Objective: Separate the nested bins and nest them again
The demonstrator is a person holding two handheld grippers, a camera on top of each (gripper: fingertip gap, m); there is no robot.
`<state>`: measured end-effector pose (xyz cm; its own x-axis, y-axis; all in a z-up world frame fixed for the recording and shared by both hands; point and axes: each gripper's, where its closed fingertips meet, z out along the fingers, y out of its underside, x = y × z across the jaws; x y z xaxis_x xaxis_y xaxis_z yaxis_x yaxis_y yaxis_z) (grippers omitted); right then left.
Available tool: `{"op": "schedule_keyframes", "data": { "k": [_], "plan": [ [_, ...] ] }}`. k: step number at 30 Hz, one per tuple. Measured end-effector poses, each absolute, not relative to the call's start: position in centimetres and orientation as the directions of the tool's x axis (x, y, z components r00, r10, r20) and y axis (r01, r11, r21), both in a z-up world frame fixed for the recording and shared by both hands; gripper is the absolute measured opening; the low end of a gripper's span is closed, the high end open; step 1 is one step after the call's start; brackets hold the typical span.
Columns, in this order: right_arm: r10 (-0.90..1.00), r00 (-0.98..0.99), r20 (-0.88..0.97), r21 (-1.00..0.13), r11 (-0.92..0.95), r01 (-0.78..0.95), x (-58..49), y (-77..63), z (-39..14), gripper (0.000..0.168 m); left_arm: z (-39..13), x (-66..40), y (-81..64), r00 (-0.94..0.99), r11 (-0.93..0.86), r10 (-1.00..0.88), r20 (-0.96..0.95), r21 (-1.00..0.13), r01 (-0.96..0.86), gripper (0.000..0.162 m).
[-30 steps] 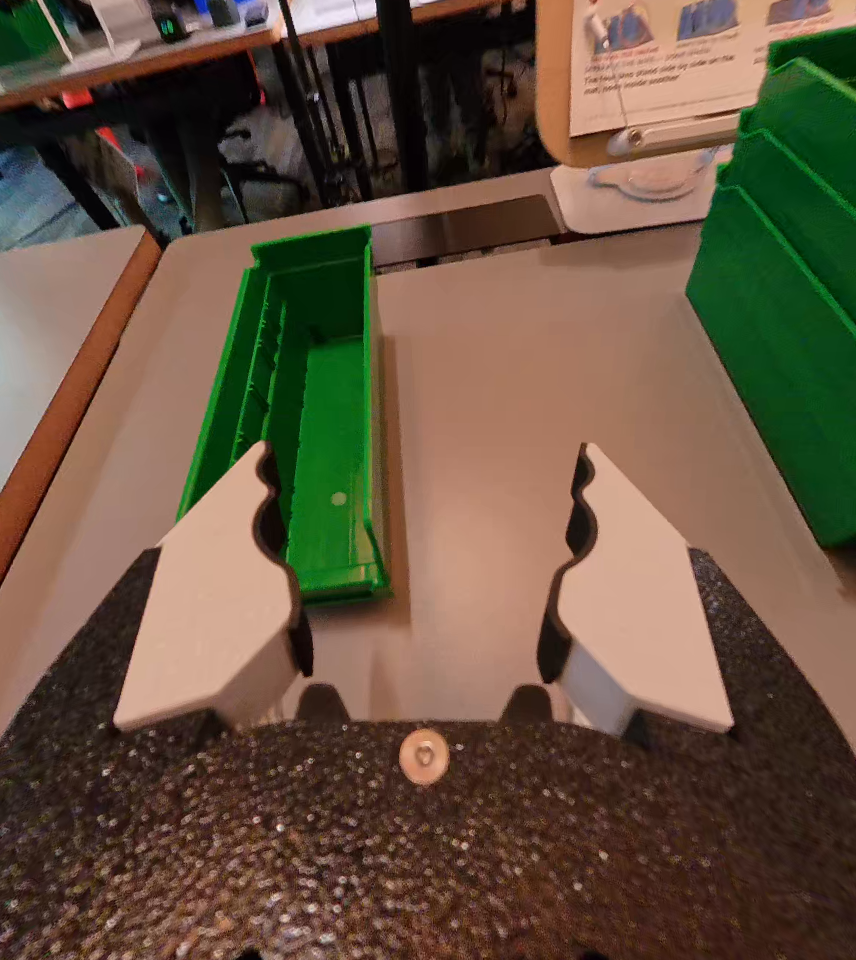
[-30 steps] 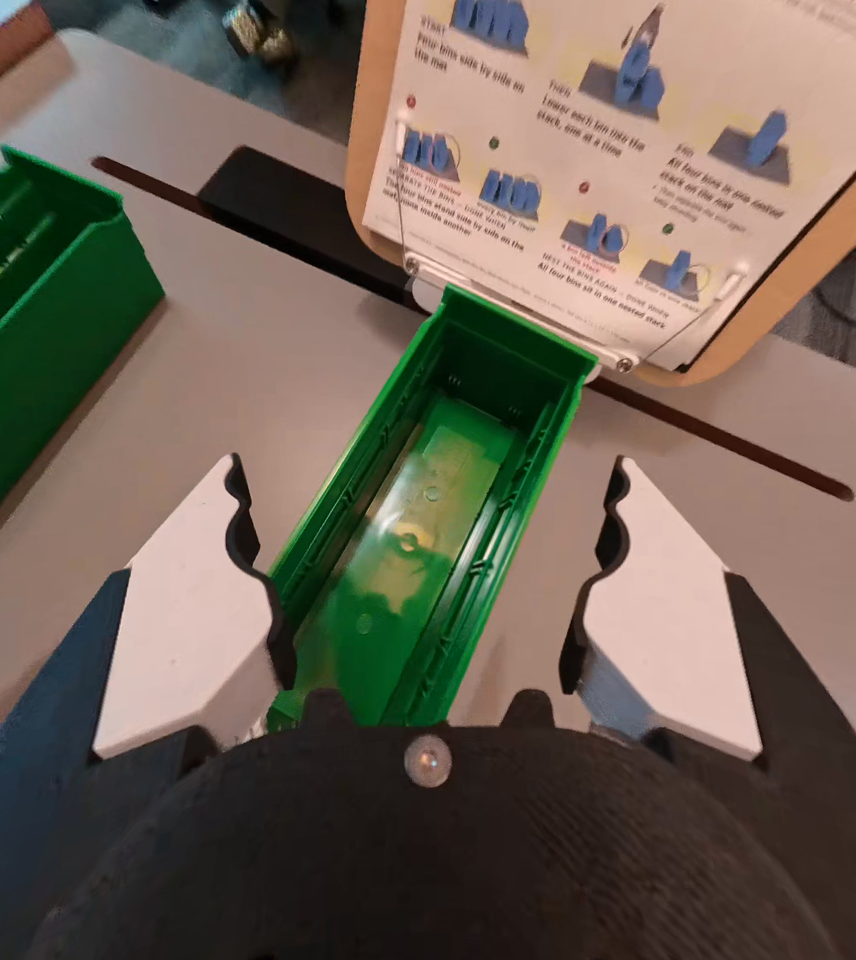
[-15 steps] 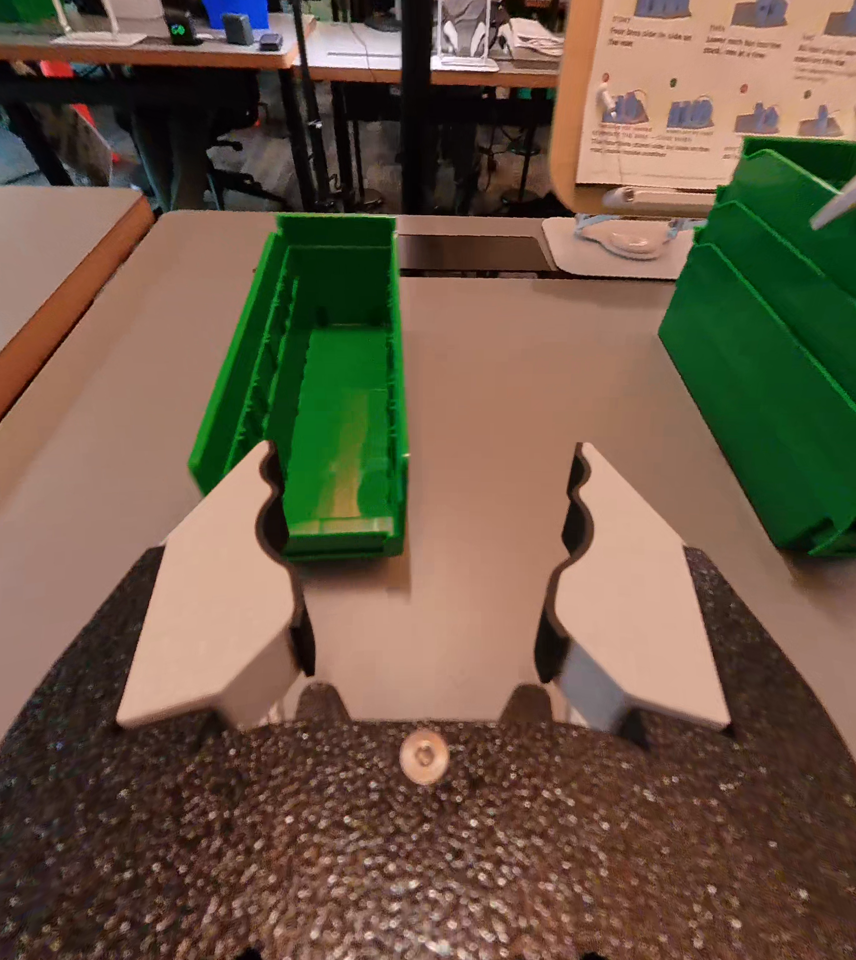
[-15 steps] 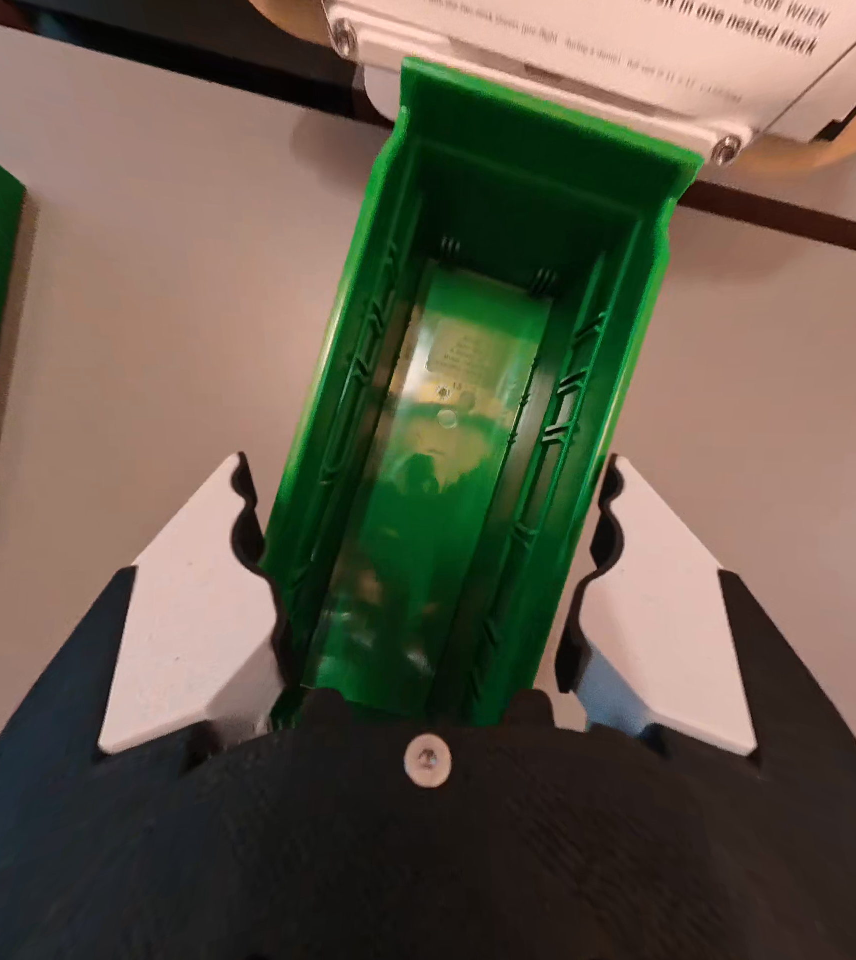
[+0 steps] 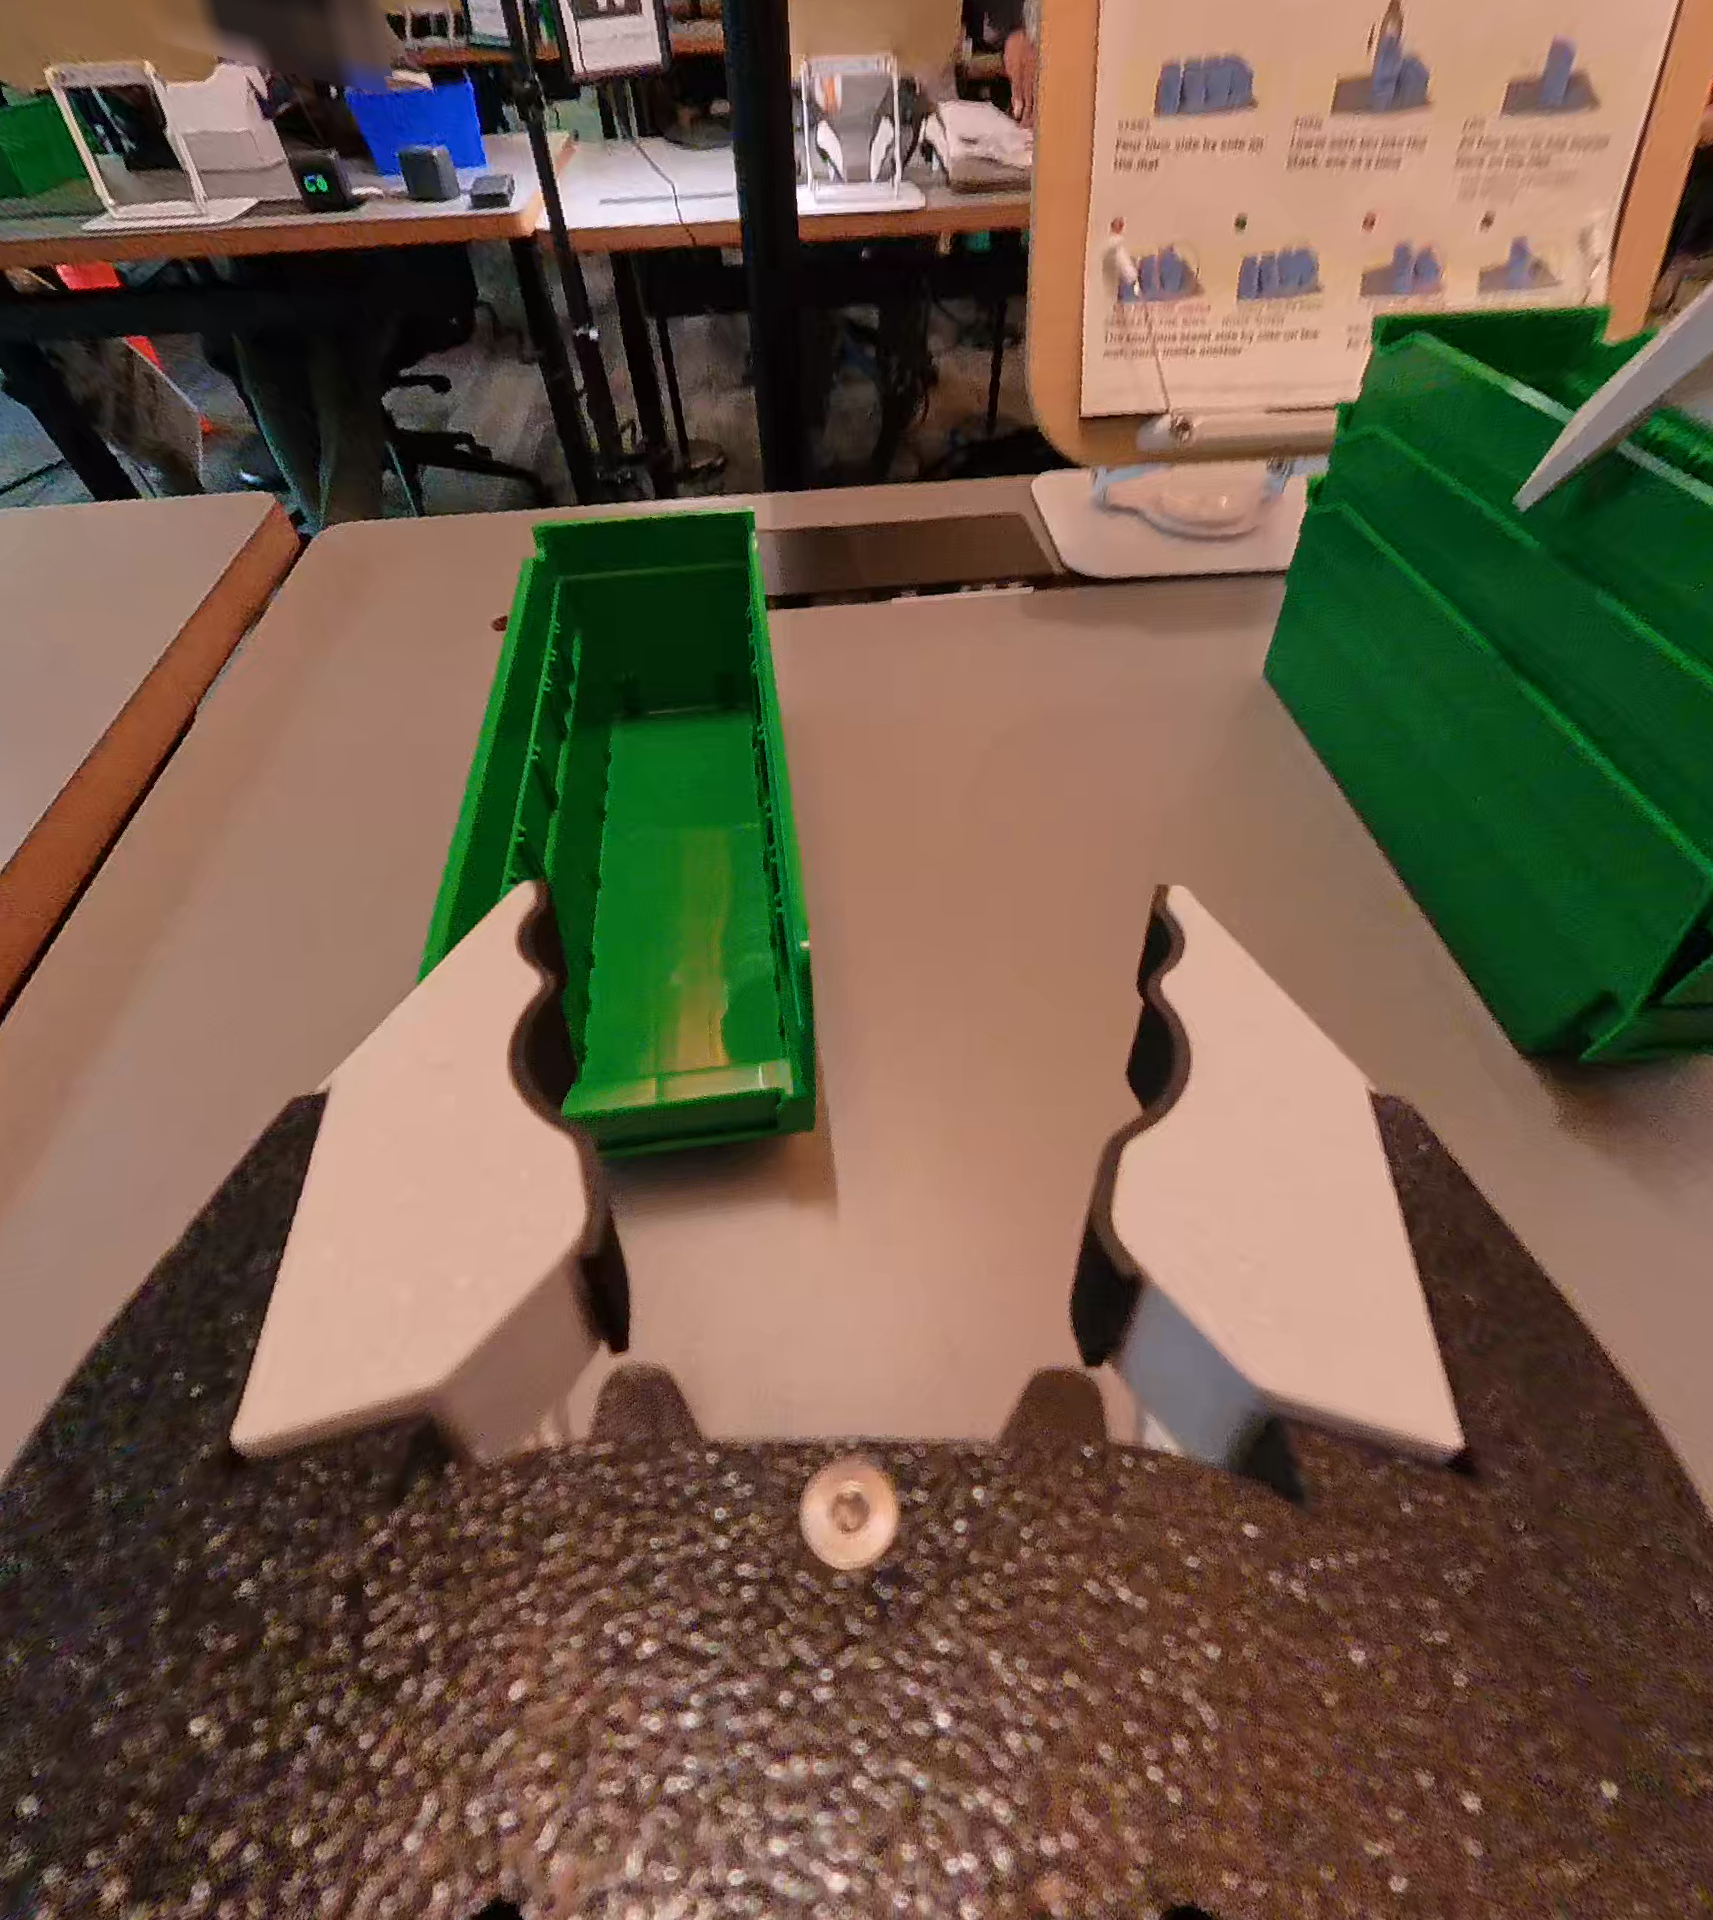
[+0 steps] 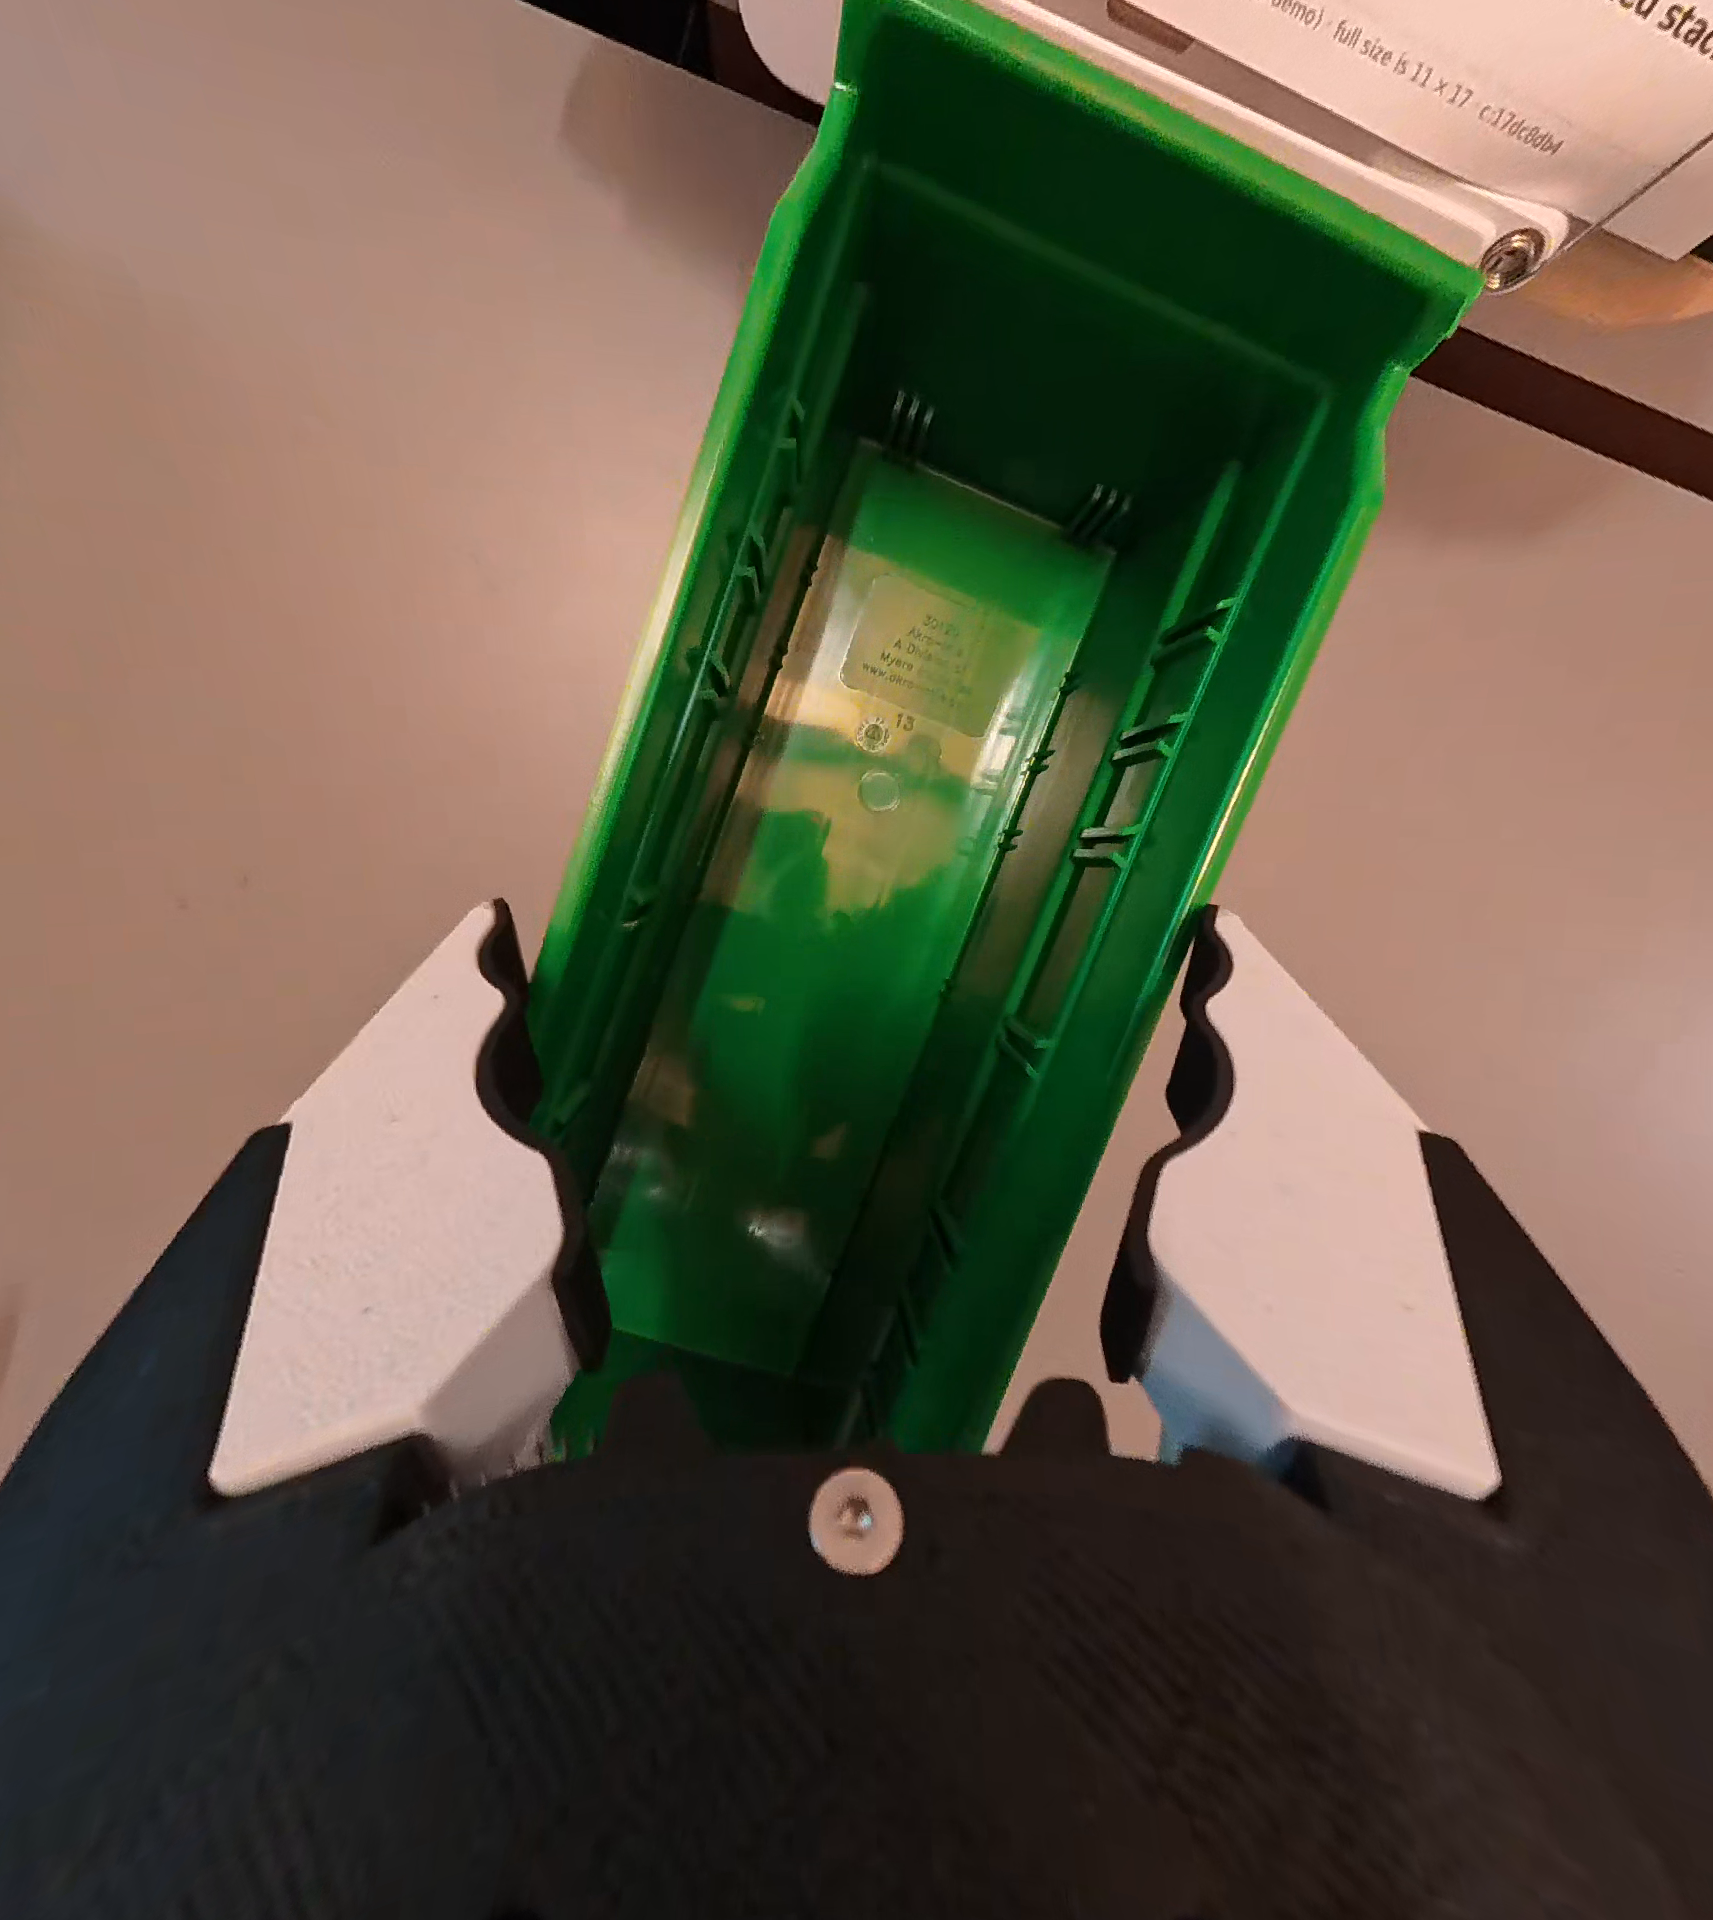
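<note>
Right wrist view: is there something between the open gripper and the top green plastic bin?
Nothing visible. The right gripper is open, its fingers straddling the near end of the top green plastic bin, which is empty.

Left wrist view: low, level across table (image 5: 987, 831). Right wrist view: close, steeply down into nested bins (image 6: 935, 831), shared.

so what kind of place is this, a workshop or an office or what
Most likely a lab or data-collection workroom. Rows of work tables stand behind, carrying small devices and stands. An instruction board with pictured steps is propped on this table beside the green bins.
</note>
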<state>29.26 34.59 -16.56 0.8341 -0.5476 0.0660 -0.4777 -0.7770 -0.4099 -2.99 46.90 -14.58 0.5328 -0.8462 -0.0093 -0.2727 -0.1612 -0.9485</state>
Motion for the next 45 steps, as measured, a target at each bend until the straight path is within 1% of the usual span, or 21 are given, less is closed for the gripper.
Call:
{"op": "schedule_keyframes", "data": {
  "k": [3, 11, 17, 25, 30, 31, 33, 37, 38, 39, 40, 43, 45],
  "plan": [
    [-0.553, 0.830, 0.066, -0.396, -0.778, -0.487, 29.3, 34.6, -16.5, 0.120, -15.4, -2.9, 47.0, 0.537, -0.158, -0.843, -0.042, -0.934, -0.321, 0.109],
    [-0.564, 0.824, 0.058, -0.331, -0.789, -0.517, 29.3, 34.3, -16.2, 0.105, -15.9, -2.3, 46.6, 0.517, -0.173, -0.856, -0.025, -0.928, -0.331, 0.109],
    [-0.573, 0.819, 0.027, -0.280, -0.791, -0.544, 29.4, 33.5, -15.4, 0.103, -16.1, -2.1, 46.6, 0.511, -0.182, -0.860, -0.012, -0.927, -0.329, 0.109],
    [-0.548, 0.832, 0.092, -0.267, -0.818, -0.509, 29.6, 33.4, -13.2, 0.102, -16.6, -1.7, 46.3, 0.496, -0.191, -0.868, -0.003, -0.921, -0.340, 0.109],
    [-0.542, 0.836, 0.085, -0.297, -0.815, -0.498, 29.5, 33.7, -13.8, 0.113, -16.8, -1.6, 46.2, 0.487, -0.197, -0.873, 0.006, -0.919, -0.342, 0.109],
    [-0.537, 0.840, 0.084, -0.284, -0.821, -0.496, 29.2, 33.5, -14.1, 0.117, -16.9, -1.5, 46.2, 0.485, -0.201, -0.874, 0.009, -0.917, -0.345, 0.109],
    [-0.528, 0.843, 0.098, -0.268, -0.830, -0.489, 28.9, 33.1, -14.5, 0.120, -17.2, -1.5, 46.2, 0.483, -0.210, -0.876, 0.014, -0.911, -0.355, 0.109],
    [-0.515, 0.836, 0.187, -0.202, -0.853, -0.480, 28.7, 31.7, -15.2, 0.139, -17.5, -1.4, 46.1, 0.479, -0.222, -0.878, 0.025, -0.906, -0.359, 0.109],
    [-0.529, 0.829, 0.180, -0.204, -0.845, -0.495, 28.5, 31.7, -15.4, 0.139, -17.5, -1.3, 46.1, 0.476, -0.223, -0.879, 0.029, -0.907, -0.358, 0.109],
    [-0.542, 0.826, 0.153, -0.202, -0.836, -0.510, 28.2, 31.7, -15.8, 0.135, -17.4, -1.2, 46.0, 0.473, -0.224, -0.880, 0.031, -0.907, -0.356, 0.109],
    [-0.551, 0.827, 0.108, -0.193, -0.828, -0.527, 27.6, 31.9, -16.3, 0.127, -17.4, -1.2, 45.9, 0.470, -0.223, -0.882, 0.033, -0.908, -0.355, 0.109],
    [-0.576, 0.816, 0.054, -0.172, -0.810, -0.561, 27.2, 31.7, -16.8, 0.125, -17.3, -1.2, 45.7, 0.467, -0.219, -0.884, 0.029, -0.908, -0.357, 0.109],
    [-0.566, 0.823, 0.048, -0.157, -0.818, -0.553, 27.2, 31.5, -16.7, 0.117, -17.3, -1.3, 45.8, 0.468, -0.220, -0.883, 0.031, -0.909, -0.354, 0.109]
  ]
}}
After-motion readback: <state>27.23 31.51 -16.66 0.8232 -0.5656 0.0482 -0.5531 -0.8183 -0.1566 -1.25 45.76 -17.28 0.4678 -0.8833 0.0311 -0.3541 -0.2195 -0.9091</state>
